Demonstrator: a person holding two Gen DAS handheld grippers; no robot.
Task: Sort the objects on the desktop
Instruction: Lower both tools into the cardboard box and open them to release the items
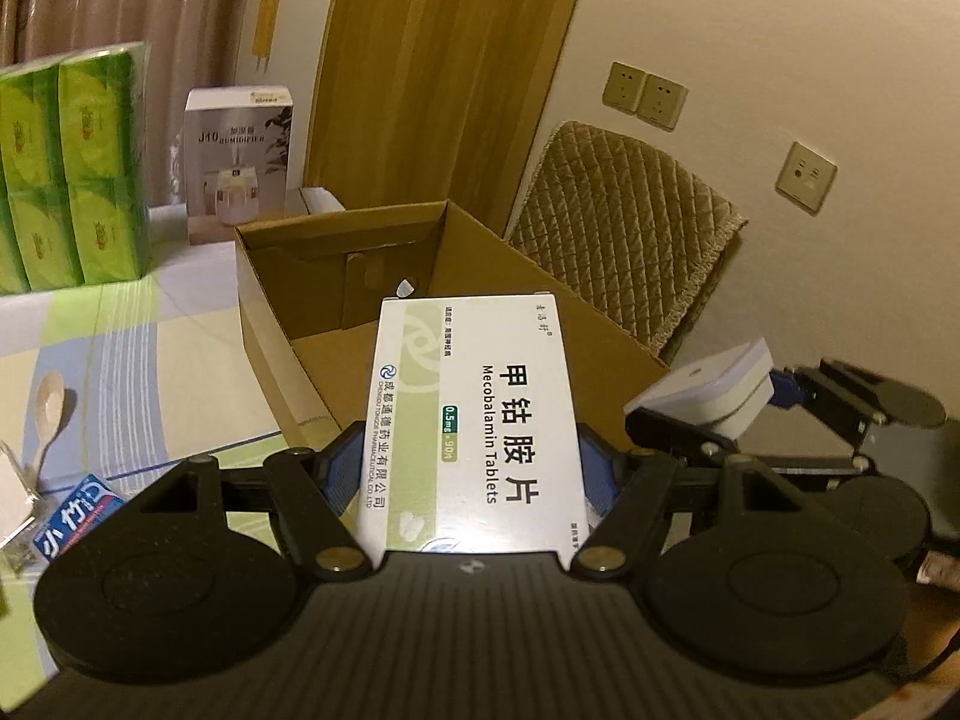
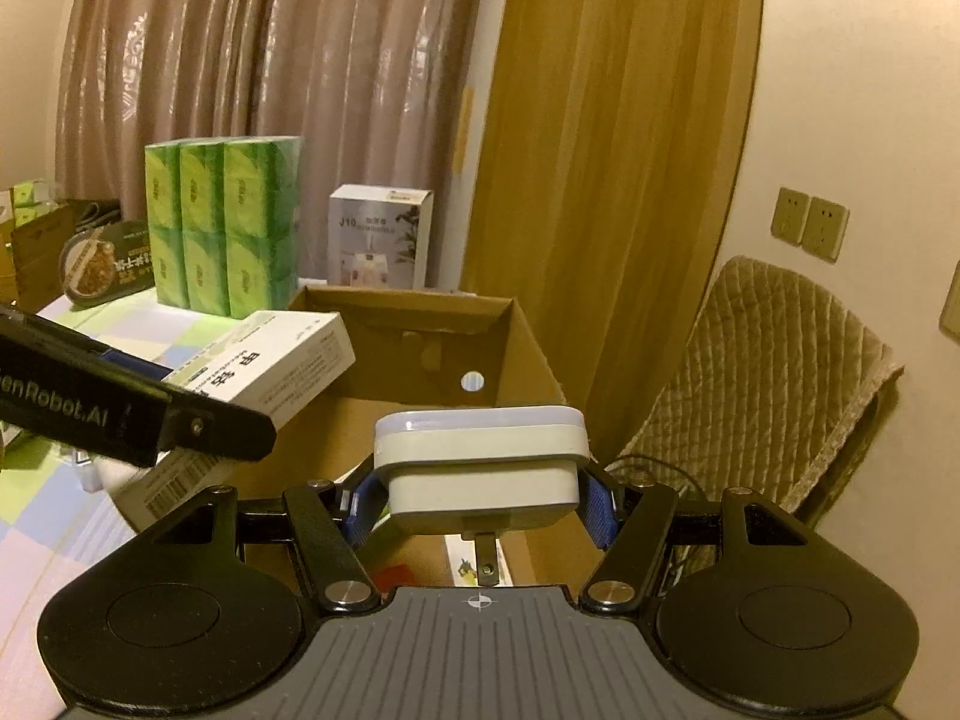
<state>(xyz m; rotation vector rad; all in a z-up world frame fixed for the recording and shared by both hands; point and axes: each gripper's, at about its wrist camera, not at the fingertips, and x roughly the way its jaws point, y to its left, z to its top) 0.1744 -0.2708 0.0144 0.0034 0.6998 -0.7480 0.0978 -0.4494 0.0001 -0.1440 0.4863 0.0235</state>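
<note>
A home: curtains [image 2: 240, 60], padded chair [image 1: 630, 228], tissue packs [image 1: 66, 174].

cardboard box [image 1: 360, 276] open-topped, interior bare | chair [image 1: 630, 240] just behind

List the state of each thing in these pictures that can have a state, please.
Left gripper: shut on the white medicine box, held above the box.
Right gripper: shut on the white plug-in adapter, prongs toward the camera.
Brown cardboard box: open.
Wooden spoon: lying on the tablecloth.
</note>
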